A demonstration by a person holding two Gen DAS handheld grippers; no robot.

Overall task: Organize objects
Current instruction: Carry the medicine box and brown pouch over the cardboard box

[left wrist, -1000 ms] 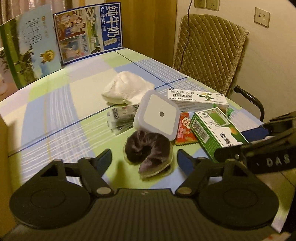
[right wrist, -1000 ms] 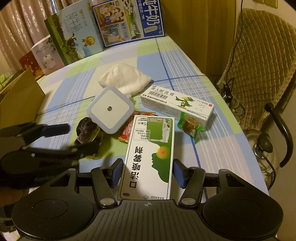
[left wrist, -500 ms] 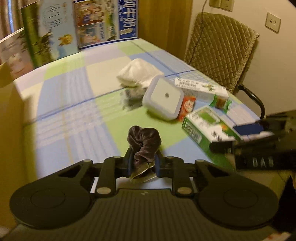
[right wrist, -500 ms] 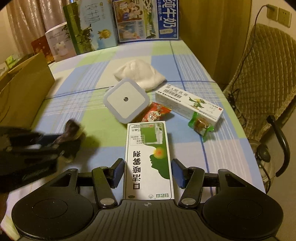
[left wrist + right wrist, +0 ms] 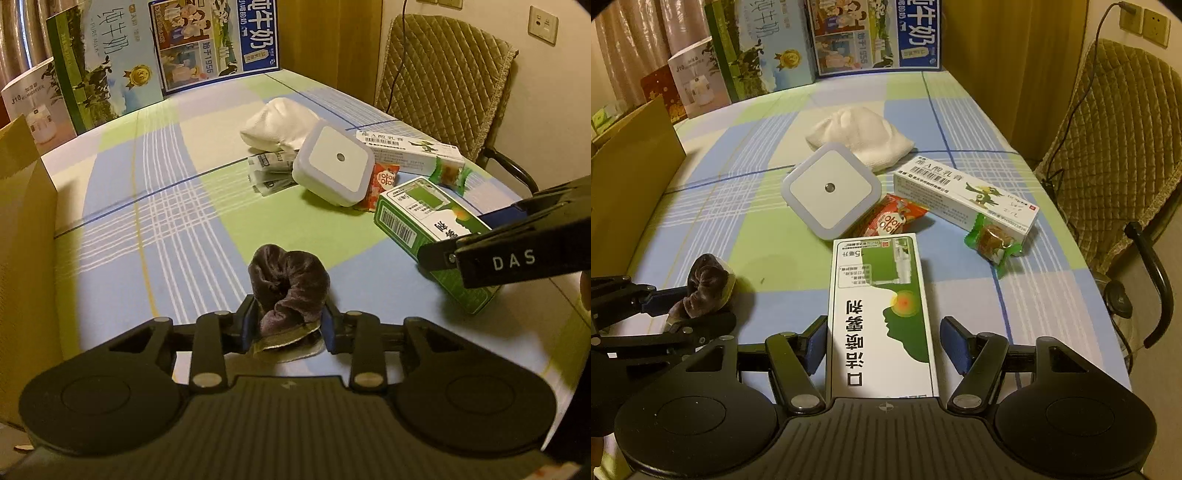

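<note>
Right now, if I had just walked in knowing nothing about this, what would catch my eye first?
Probably the left gripper, pinching a dark velvet scrunchie at the near edge of the checked tablecloth. Next, the green and white medicine box lying between the right gripper's open fingers. Behind them a square white night light leans in a small clutter of packets, and big milk cartons stand along the far edge.

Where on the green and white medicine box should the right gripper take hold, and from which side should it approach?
Grip the green and white medicine box across its two long side faces at the near end. It lies flat, lengthwise along the right gripper, whose open fingers already straddle it, so closing from the near end should do.
</note>
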